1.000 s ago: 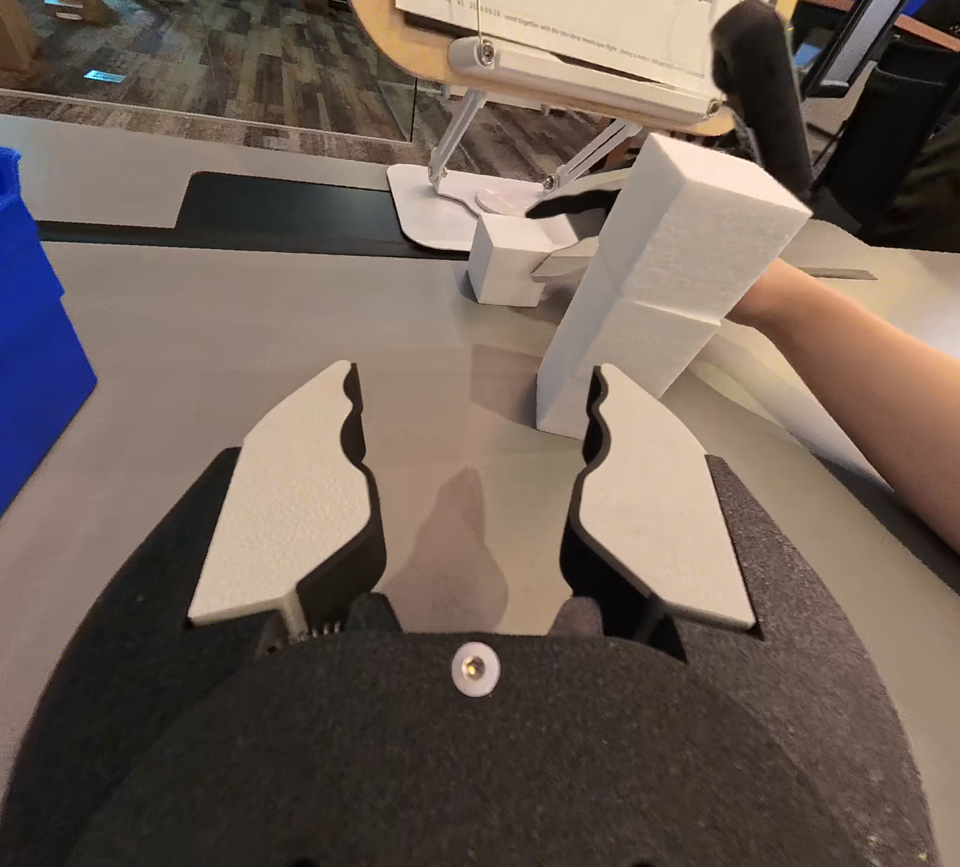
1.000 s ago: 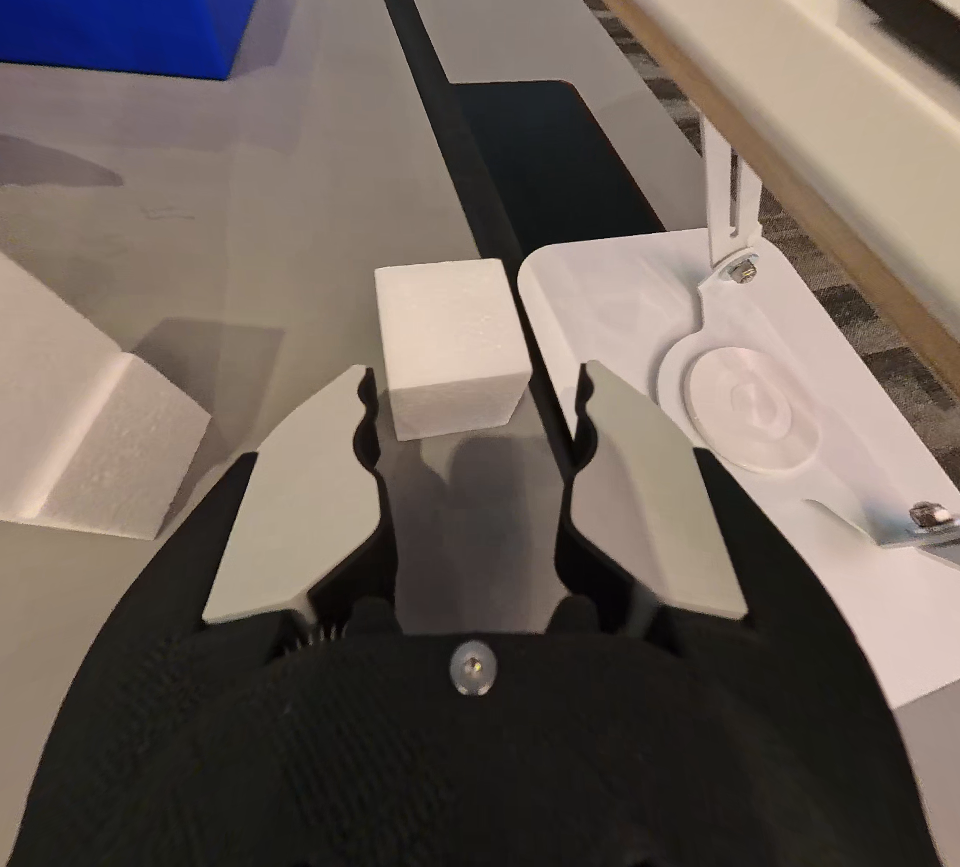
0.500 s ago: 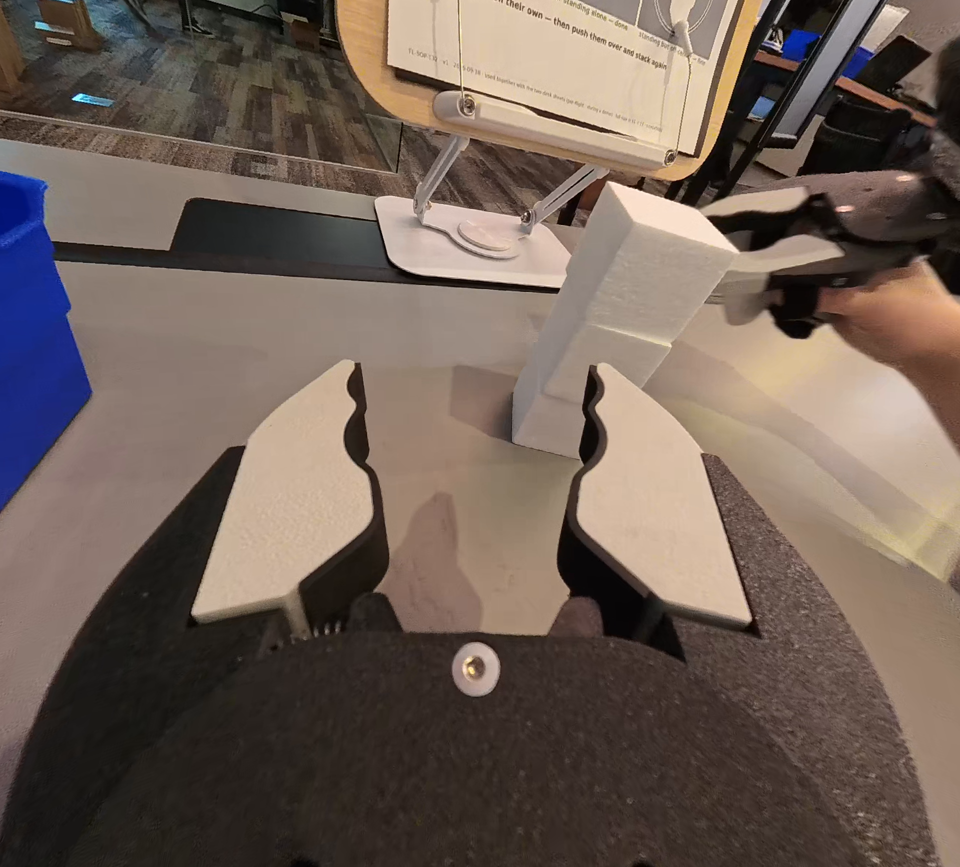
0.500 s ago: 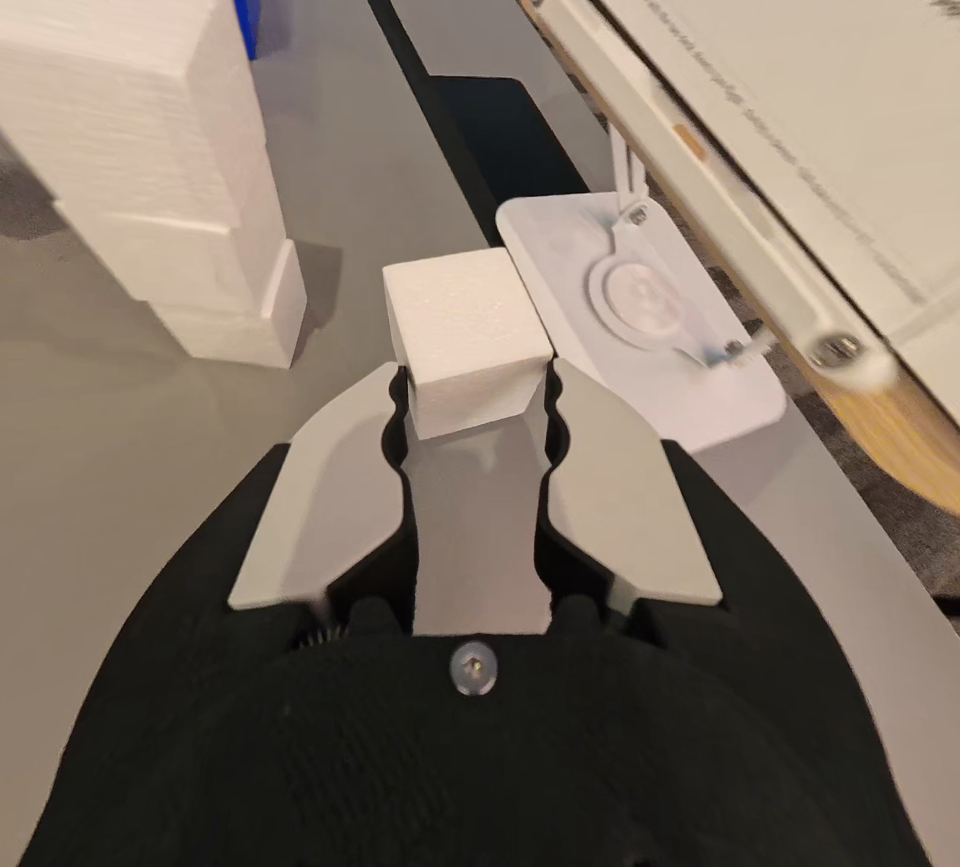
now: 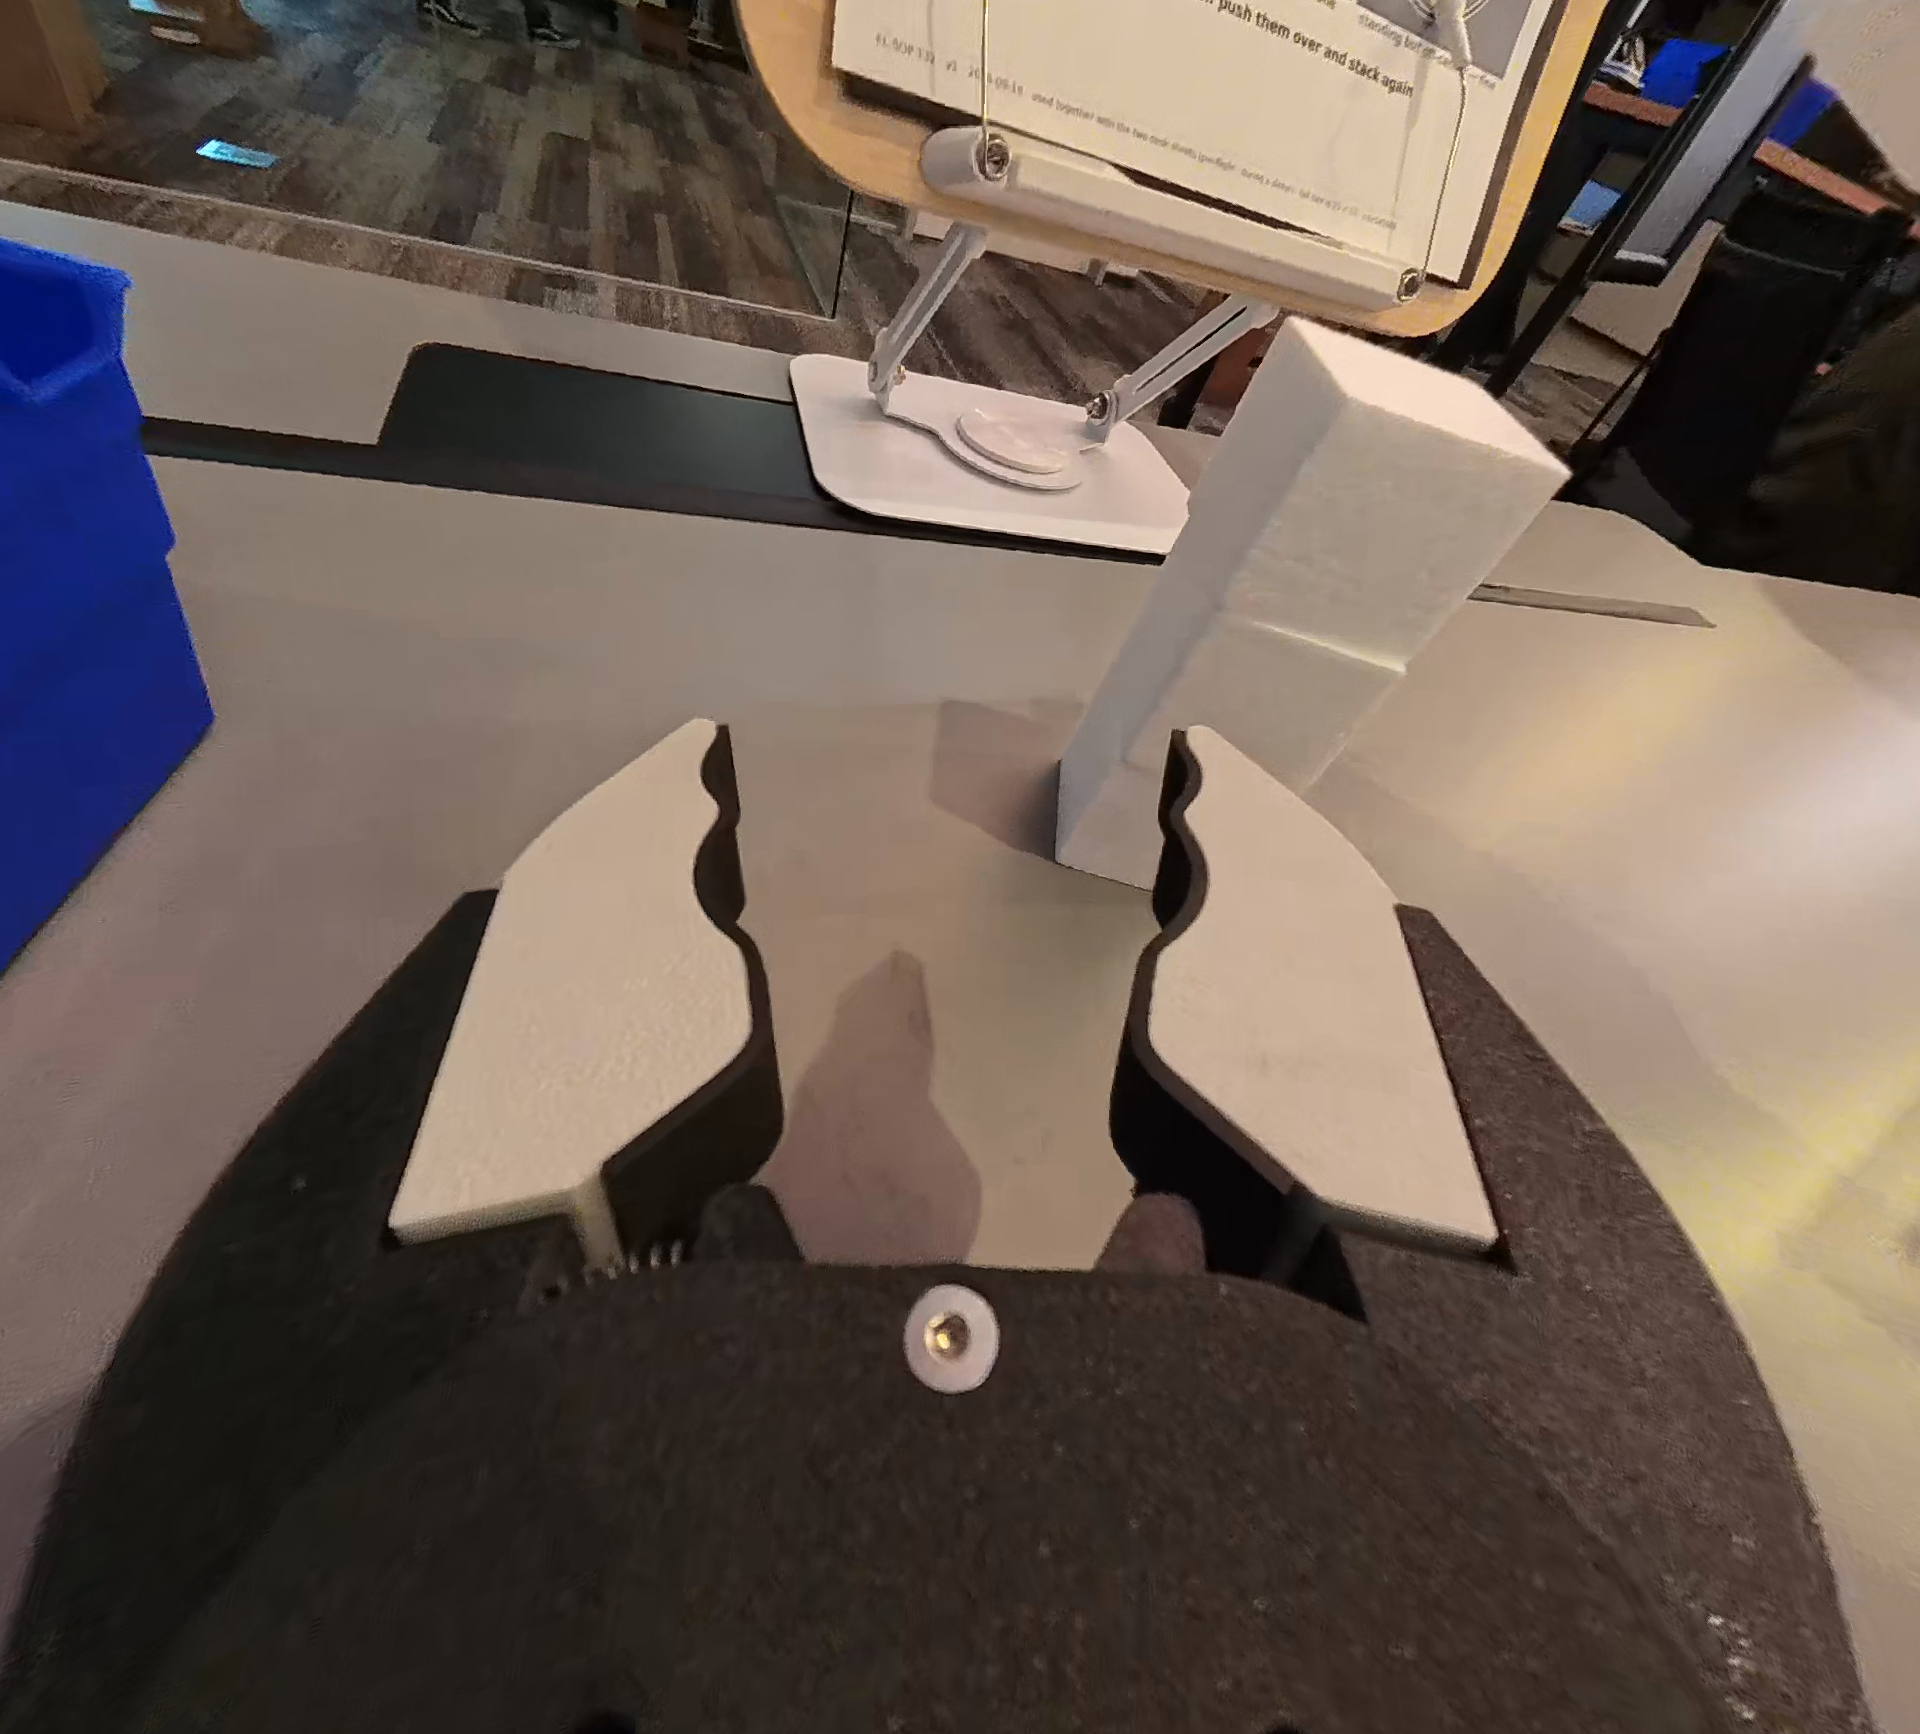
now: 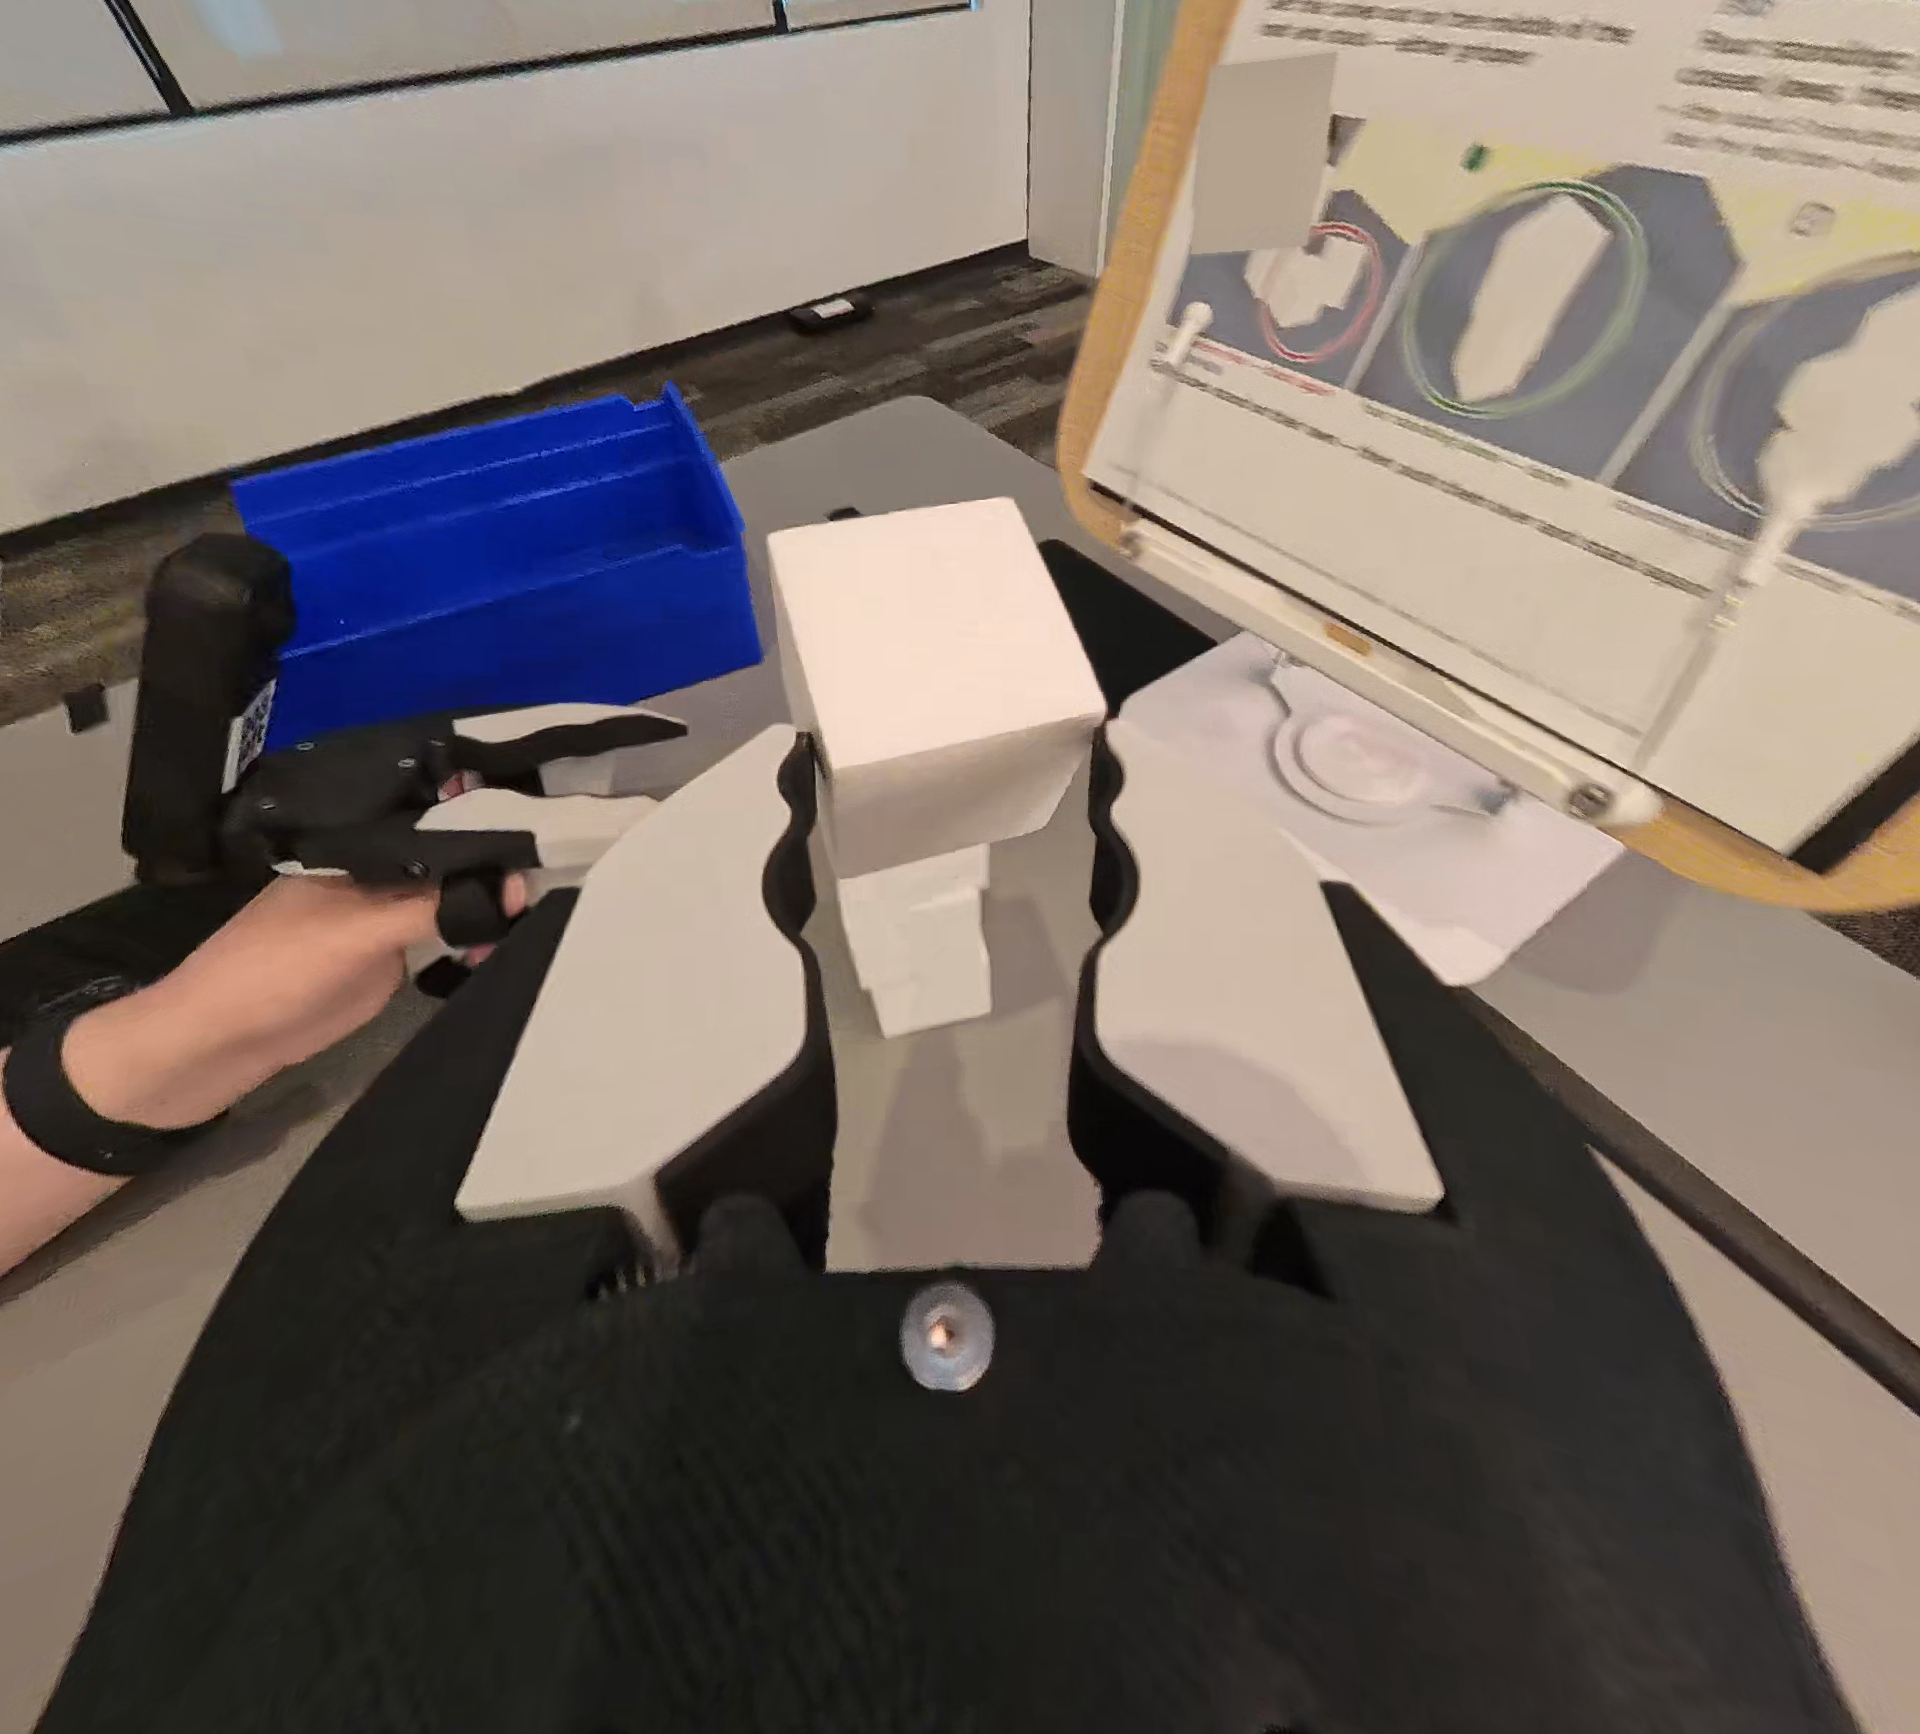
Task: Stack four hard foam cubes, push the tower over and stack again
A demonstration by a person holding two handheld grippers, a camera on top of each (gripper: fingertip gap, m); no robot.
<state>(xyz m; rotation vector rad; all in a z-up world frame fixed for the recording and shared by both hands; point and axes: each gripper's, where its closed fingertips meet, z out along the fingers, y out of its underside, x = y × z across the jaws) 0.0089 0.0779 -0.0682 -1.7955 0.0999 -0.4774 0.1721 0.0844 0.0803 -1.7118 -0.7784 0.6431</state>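
Foam cube (image 6: 935, 666) clamped in right tool (image 6: 945, 811) above three-cube stack (image 5: 1278, 614); left tool (image 5: 951, 811) wide, empty.

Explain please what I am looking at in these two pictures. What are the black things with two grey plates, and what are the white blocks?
A person holds one hand-operated gripper in each hand; each carries a camera looking forward along its two fingers. One picture comes from the left gripper, which is open and empty. The other comes from the right gripper, shut on a white foam cube held above the stack. In that picture you also see the person's hand holding the left gripper. On the grey table stand three stacked cubes, a blue bin and a stand with an instruction sheet.
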